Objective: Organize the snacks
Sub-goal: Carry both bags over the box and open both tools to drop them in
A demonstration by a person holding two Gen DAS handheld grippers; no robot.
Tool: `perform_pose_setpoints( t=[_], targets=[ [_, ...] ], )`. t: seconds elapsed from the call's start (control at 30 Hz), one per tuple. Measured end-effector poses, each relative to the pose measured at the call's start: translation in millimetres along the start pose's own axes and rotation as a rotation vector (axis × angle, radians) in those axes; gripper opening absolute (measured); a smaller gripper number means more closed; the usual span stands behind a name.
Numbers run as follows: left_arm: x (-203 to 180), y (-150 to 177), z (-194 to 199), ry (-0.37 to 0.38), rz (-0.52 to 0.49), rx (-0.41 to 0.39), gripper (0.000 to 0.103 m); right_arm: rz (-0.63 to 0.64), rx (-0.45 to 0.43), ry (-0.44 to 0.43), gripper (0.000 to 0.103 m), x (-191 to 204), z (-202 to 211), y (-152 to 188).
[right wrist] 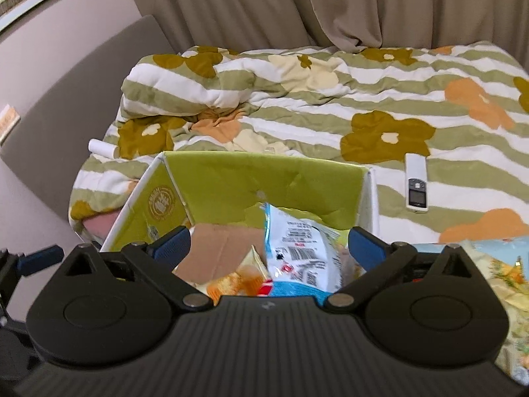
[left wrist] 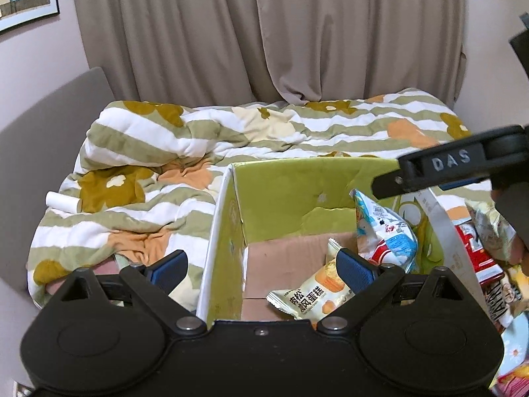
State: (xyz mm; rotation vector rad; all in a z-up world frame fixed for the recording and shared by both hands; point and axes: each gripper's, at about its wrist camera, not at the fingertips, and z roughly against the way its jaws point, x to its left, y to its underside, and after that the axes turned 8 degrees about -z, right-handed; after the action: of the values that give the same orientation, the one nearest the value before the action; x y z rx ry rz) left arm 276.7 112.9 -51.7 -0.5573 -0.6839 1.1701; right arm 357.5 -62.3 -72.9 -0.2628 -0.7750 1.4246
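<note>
A green cardboard box [left wrist: 281, 192] with a brown floor stands open on the bed. Inside it lies a cream cake packet [left wrist: 314, 292], and a blue, white and red snack bag [left wrist: 385, 231] stands on end at its right side. My left gripper [left wrist: 261, 269] is open and straddles the box's left wall, one finger outside and one inside beside the cake packet. My right gripper [right wrist: 269, 246] is open wide above the box, with the blue and white bag [right wrist: 297, 251] loose between its fingers, untouched by the pads. A black arm of the right gripper [left wrist: 439, 168] crosses the left wrist view.
More snack packets [left wrist: 476, 254] are piled to the right of the box. A flowered, striped duvet [right wrist: 297, 115] covers the bed. On it lie a white remote [right wrist: 416, 182] and a white roll [right wrist: 102, 148]. A grey headboard [right wrist: 82, 99] and curtains bound the bed.
</note>
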Motion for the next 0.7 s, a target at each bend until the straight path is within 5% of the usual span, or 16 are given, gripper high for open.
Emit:
perform_pose_setpoints(
  t=[0.43, 0.7],
  targets=[
    [6, -8, 46, 0.026, 0.02, -0.07, 0.098, -0.024, -0.109, 0.045, 0.103, 3, 74, 13],
    [-5, -6, 79, 0.106, 0.0, -0.107, 0.098, -0.065, -0.189, 0.125, 0.103, -11, 140, 39]
  ],
)
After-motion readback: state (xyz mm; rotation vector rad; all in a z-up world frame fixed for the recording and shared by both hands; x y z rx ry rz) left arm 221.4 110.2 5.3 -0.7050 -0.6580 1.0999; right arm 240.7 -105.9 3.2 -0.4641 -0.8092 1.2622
